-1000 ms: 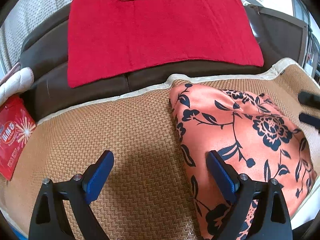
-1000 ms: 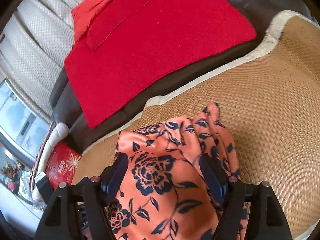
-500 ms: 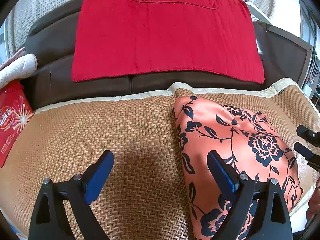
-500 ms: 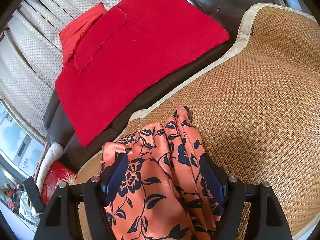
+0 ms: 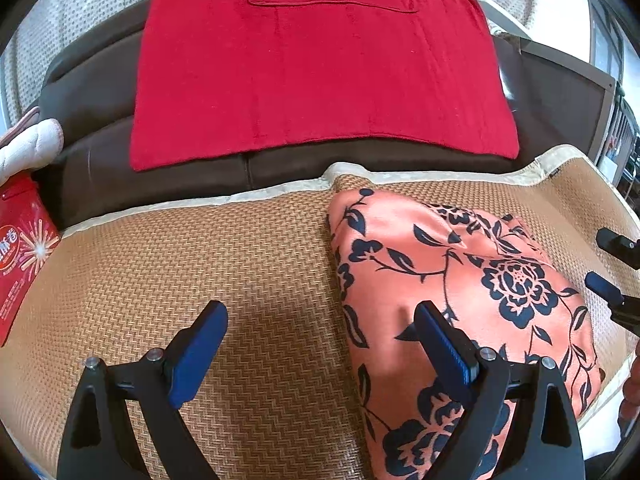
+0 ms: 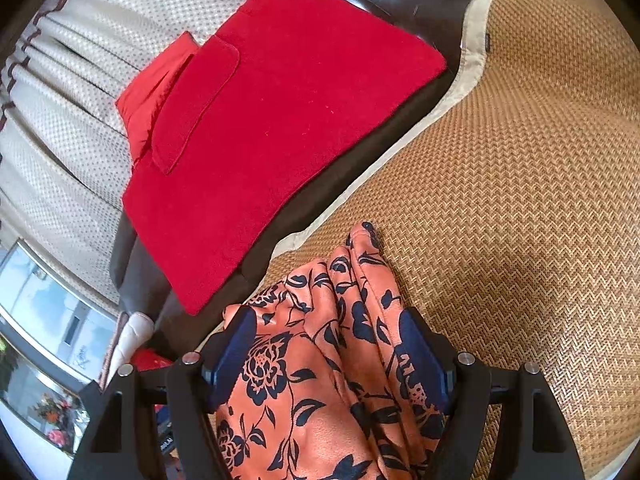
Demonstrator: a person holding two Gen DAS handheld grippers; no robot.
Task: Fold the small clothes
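**Ana:** Garment (image 5: 460,280) first: where does it lie?

**Ben:** On the woven mat (image 5: 200,264), toward its right side in the left wrist view. It is orange with dark blue flowers and leaves, lying as a flattened bundle, with one corner near the mat's pale border by the dark sofa (image 5: 100,152).

**Ana:** And the left gripper (image 5: 320,328)?

**Ben:** Its blue-padded fingers stand wide apart. One pad (image 5: 198,354) hangs over bare mat, the other over the cloth's left edge. Nothing is pinched between them.

**Ana:** The right gripper (image 6: 324,344)?

**Ben:** Also spread wide. In the right wrist view the cloth's gathered folds fill the gap between the two pads. Whether the pads press the fabric I cannot tell; they sit right at its sides. In the left wrist view its fingertips show at the right border, beside the cloth.

**Ana:** What else is around?

**Ben:** A red towel (image 5: 320,68) is draped over the sofa back, with a pale dotted curtain (image 6: 68,92) behind it. A red packet (image 5: 20,256) lies at the mat's left end, below a white padded thing (image 5: 28,150).
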